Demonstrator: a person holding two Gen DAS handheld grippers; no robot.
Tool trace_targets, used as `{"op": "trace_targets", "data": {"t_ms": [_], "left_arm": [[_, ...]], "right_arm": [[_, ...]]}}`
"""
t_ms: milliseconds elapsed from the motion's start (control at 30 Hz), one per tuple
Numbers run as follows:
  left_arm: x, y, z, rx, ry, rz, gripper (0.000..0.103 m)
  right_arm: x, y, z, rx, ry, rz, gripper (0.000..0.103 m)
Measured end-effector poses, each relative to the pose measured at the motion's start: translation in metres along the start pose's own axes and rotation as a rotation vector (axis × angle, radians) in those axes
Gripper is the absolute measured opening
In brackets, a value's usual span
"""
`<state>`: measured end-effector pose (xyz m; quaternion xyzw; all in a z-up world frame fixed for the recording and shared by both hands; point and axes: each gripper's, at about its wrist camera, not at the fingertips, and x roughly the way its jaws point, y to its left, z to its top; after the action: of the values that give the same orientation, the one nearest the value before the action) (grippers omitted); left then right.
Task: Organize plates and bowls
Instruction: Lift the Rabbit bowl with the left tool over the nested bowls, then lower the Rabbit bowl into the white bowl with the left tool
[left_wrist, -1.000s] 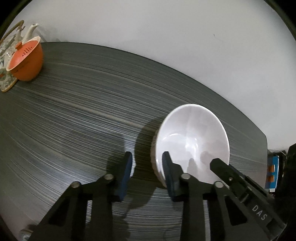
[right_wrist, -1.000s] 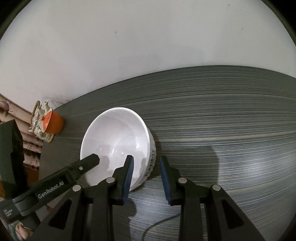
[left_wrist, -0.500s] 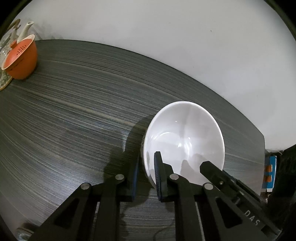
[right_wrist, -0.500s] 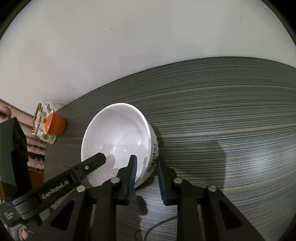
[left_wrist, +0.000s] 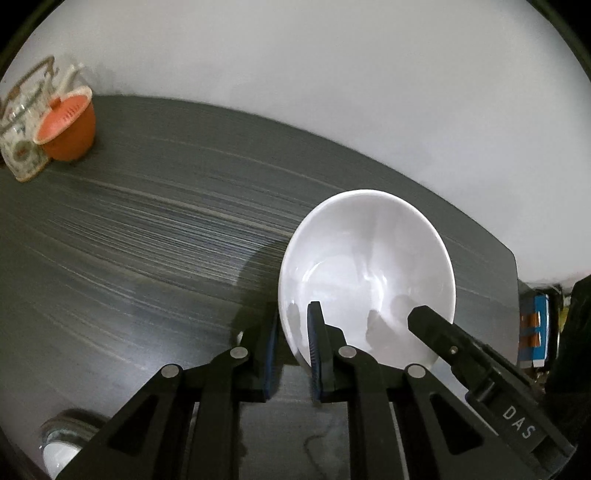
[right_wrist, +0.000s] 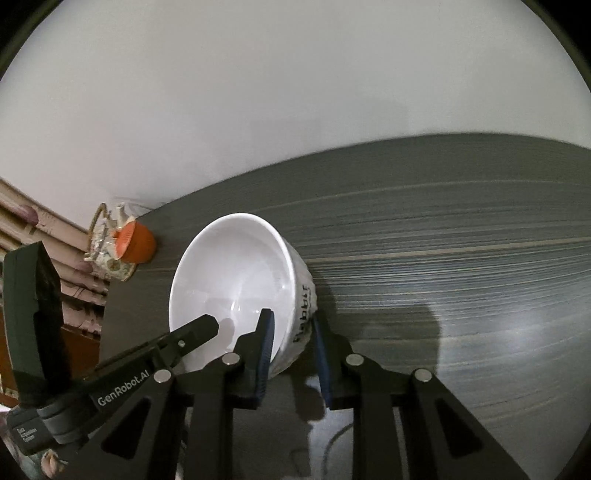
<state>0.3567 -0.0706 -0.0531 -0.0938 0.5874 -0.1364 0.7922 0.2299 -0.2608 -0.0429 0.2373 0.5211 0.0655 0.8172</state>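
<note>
On the dark grey streaked tabletop (left_wrist: 155, 236) only one piece of the job shows: a deep white ceramic bowl (left_wrist: 365, 266) with black lettering on its side. We hold it from both sides. Our left gripper (left_wrist: 291, 347) and right gripper (right_wrist: 291, 354) each straddle its rim, clamped on the wall; whether it has left the table we cannot tell. No stack or plates show, so the sorting seems barely begun. An orange strainer cup (left_wrist: 68, 129) sits far off.

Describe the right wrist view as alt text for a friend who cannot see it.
A white bowl on a dark striped table is gripped at its rim by two black grippers: the right gripper and the left gripper. An orange strainer cup sits beside a patterned teapot at the table's far corner.
</note>
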Motion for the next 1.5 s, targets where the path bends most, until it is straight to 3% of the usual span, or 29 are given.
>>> {"op": "trace_targets", "data": {"t_ms": [533,1500], "left_arm": [[-0.073,-0.018,-0.059,0.071,-0.062,-0.027,0.014],[-0.149,0.0,-0.196,0.12,-0.044,0.0,0.014]], "right_arm": [[-0.084,0.02,-0.048,-0.018,-0.084,-0.001,0.022],[-0.138,0.043,-0.181,-0.023,-0.053,-0.013,0.022]]}}
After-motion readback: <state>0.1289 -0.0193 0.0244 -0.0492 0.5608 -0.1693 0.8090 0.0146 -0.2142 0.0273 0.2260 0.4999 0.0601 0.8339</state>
